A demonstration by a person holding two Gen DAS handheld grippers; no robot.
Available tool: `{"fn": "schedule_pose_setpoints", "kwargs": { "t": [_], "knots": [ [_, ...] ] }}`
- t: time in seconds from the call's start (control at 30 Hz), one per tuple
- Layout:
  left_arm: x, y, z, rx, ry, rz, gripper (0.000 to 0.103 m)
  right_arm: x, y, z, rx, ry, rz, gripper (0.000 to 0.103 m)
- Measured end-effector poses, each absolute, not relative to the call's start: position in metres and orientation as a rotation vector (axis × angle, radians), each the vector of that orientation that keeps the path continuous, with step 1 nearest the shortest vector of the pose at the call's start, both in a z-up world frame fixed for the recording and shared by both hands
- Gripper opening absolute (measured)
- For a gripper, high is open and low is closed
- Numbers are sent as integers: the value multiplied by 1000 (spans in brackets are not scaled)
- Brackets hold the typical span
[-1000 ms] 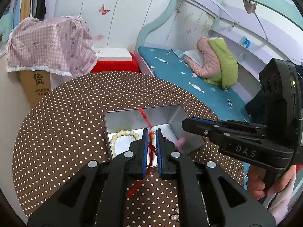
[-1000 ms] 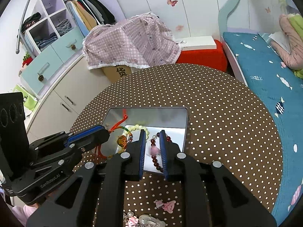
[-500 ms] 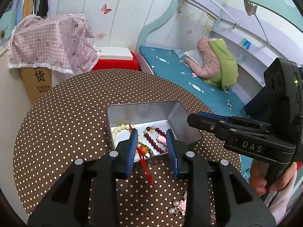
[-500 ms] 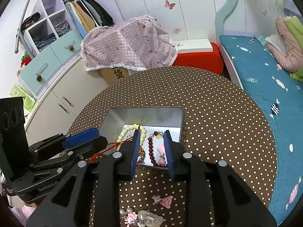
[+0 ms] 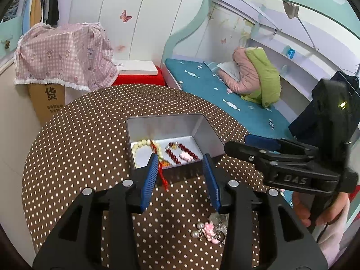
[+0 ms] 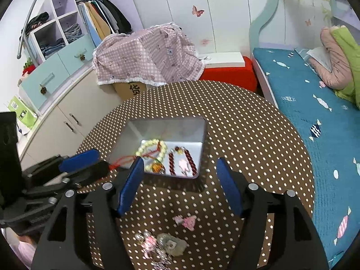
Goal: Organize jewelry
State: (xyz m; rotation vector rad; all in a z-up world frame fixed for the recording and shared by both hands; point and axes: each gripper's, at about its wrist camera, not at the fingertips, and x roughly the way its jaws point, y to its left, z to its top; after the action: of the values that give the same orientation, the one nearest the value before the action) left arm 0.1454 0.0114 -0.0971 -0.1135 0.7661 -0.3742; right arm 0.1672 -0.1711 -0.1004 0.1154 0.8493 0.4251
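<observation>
A silver metal tin (image 5: 207,132) (image 6: 162,126) sits on the polka-dot table. Inside lie a cream bead bracelet (image 5: 144,145) (image 6: 153,146) with a red cord (image 5: 162,175) (image 6: 123,159) trailing over the near rim, and a dark red bead bracelet (image 5: 180,151) (image 6: 182,159) with a pink charm. My left gripper (image 5: 180,175) is open and empty just in front of the tin. My right gripper (image 6: 180,180) is open and empty, also in front of the tin. Loose pink and pearl pieces (image 5: 210,229) (image 6: 157,243) lie near me on the table.
The round brown table (image 5: 78,135) (image 6: 258,135) has its edge close on all sides. A small pink piece (image 6: 186,221) lies between the tin and the loose pile. A bed (image 6: 303,103) is at the right, cabinets (image 6: 67,112) at the left.
Both grippers opened, let go of the bracelets into the tin and drew back toward me. The red cord now hangs over the tin's near rim.
</observation>
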Motion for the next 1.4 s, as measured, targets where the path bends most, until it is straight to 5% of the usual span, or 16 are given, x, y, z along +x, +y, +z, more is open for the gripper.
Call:
{"fn": "schedule_pose_setpoints", "kwargs": {
  "t": [0.33,0.9,1.4],
  "knots": [
    [115,20,-120,-128,826,-350,51,145,-165,-153,26,969,390,63],
    [102,24,-160,-138,938,-335,51,134,-149,-177,-89,979,356,17],
    [100,-1,-187,-84,998,-482,50,129,-162,-174,-25,975,371,17]
  ]
}}
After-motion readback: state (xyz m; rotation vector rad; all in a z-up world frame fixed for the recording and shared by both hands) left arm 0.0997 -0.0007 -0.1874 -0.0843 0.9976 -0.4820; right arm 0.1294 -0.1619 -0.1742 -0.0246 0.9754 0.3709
